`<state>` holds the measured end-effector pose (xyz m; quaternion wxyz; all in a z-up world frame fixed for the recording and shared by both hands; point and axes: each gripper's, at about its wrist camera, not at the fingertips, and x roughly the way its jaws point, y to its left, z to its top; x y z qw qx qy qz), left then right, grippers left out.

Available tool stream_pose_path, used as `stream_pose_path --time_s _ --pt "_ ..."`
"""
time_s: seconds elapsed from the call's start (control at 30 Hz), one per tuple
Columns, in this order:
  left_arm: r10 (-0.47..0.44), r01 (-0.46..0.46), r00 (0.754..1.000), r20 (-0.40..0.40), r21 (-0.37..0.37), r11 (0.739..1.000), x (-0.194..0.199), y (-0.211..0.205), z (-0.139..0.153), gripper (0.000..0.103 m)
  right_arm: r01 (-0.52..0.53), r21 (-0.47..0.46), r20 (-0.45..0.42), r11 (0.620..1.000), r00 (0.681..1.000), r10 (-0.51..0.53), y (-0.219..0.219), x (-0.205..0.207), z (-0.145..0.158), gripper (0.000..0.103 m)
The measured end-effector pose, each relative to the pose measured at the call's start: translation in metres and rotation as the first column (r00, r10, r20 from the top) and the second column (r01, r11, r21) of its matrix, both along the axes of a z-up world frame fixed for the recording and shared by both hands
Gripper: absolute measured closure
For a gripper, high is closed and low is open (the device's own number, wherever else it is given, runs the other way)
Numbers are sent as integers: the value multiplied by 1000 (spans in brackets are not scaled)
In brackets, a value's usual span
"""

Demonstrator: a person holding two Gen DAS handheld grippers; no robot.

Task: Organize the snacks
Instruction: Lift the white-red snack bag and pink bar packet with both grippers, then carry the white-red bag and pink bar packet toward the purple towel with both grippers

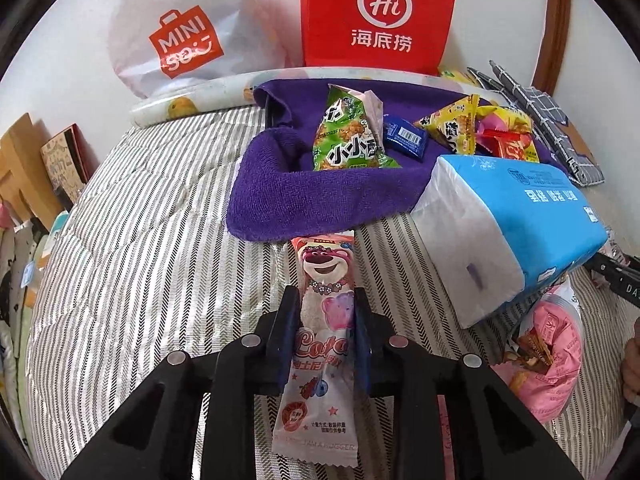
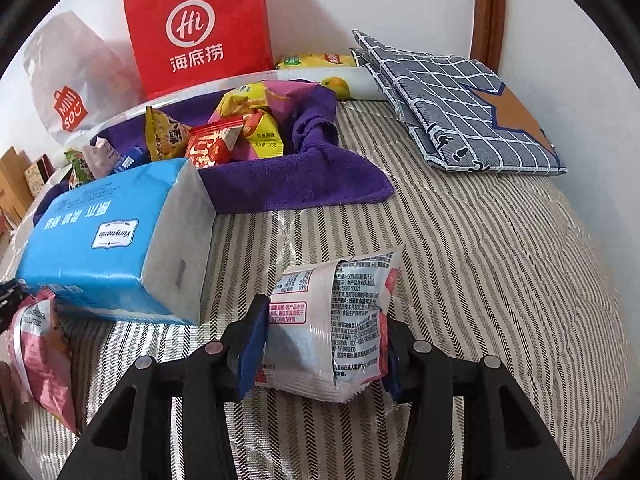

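left wrist view, left to right: a white miniso bag (image 1: 176, 32) leans on the wall at 11 o'clock, and a red paper bag (image 1: 380, 12) stands at 12. below them a purple towel (image 1: 320, 196) is bunched into a nest on the striped bed cover (image 1: 140, 240). it holds a green snack packet (image 1: 348, 136), a small blue packet (image 1: 405, 136) and yellow and red packets (image 1: 476, 128). at 3 o'clock a blue tissue pack (image 1: 520, 232) lies beside the towel, its far corner over the towel's edge. a pink snack bag (image 1: 548, 360) sits at 4. the left gripper (image 1: 326, 300) is clamped narrow on a long pink bear-print snack stick (image 1: 324, 320), which runs from 6 o'clock up to the towel's near edge.

right wrist view, left to right: the tissue pack sits at 9 o'clock, with the towel nest of packets behind it at 11. a folded grey checked cloth (image 2: 480, 120) lies at 2. the right gripper (image 2: 324, 320) holds a white printed snack packet (image 2: 336, 320) between its pads at 6 o'clock, jaws moderately spread, with the packet's top reaching past the fingertips.
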<state>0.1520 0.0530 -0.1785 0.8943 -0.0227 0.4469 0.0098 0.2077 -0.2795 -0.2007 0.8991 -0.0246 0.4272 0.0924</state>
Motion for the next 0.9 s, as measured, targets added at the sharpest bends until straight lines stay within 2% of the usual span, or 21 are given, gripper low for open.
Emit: stream_pose_path --time_s 0.23,0.37,0.47,0.5,0.57,0.63,0.7,0.8,0.9 --pt "-3 3 1000 -1 -5 1000 0 0 0 75 -4 -4 -2 1000 1000 4 3 0 -1 52" --pt "-32 32 999 -4 2 999 1 -5 0 63 -3 -7 -3 1000 1000 3 3 0 -1 52" --pt "-34 34 999 -5 5 999 2 -6 0 63 -2 -9 -3 1000 1000 2 2 1 -1 51" --pt "-33 33 999 -5 -3 999 1 -5 0 63 -4 -6 -4 1000 1000 4 2 1 -1 50" --pt "-33 33 999 -5 -5 999 1 -5 0 63 -14 2 -11 1000 1000 14 2 2 -2 39" --pt "-34 34 999 -5 -1 999 1 -6 0 63 -28 -9 -14 1000 1000 28 5 2 -2 37" --pt "-32 32 999 -4 -10 999 1 -4 0 65 -24 -12 -14 1000 1000 24 5 2 -2 36" --pt "7 -7 1000 1 -29 1000 0 3 1 78 -21 2 -16 1000 1000 21 2 2 -2 36" --pt "18 -17 1000 6 -65 998 -1 10 1 82 -18 3 -15 1000 1000 18 3 2 -2 36"
